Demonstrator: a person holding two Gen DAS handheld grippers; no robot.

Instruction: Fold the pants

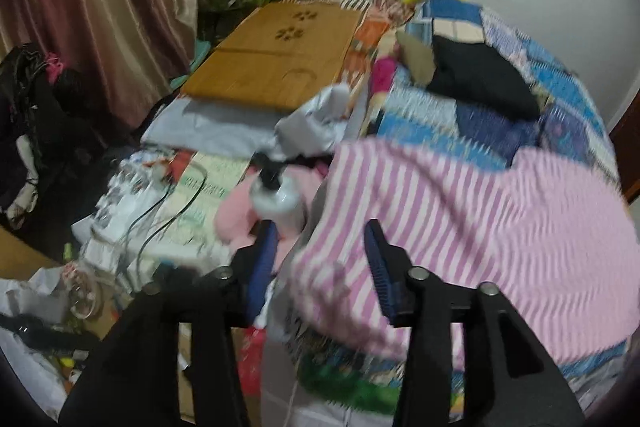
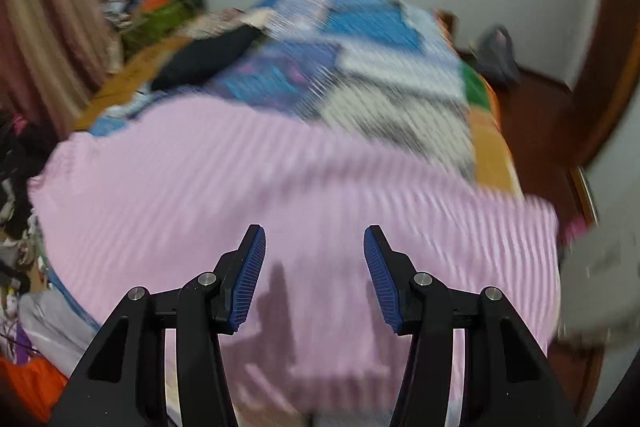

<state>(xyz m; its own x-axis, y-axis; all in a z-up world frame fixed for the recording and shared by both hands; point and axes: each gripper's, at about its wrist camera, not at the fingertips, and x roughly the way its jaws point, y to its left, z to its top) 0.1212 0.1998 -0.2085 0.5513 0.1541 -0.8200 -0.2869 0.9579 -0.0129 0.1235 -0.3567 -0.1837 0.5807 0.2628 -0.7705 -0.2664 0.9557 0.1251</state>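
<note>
Pink-and-white striped pants (image 1: 480, 219) lie spread across the bed, and they fill the middle of the right wrist view (image 2: 280, 167). My left gripper (image 1: 320, 247) hovers over the pants' left edge, jaws apart, blue pads bare with nothing pinched. My right gripper (image 2: 314, 239) hangs above the middle of the pants, also open and holding nothing; its shadow falls on the cloth. Both views are motion-blurred.
A patchwork quilt (image 1: 560, 95) covers the bed, with a black garment (image 1: 476, 79) on it beyond the pants. A wooden board (image 1: 272, 55), a white pump bottle (image 1: 276, 195), cables and clutter crowd the left side. A curtain (image 1: 100, 7) hangs at the left.
</note>
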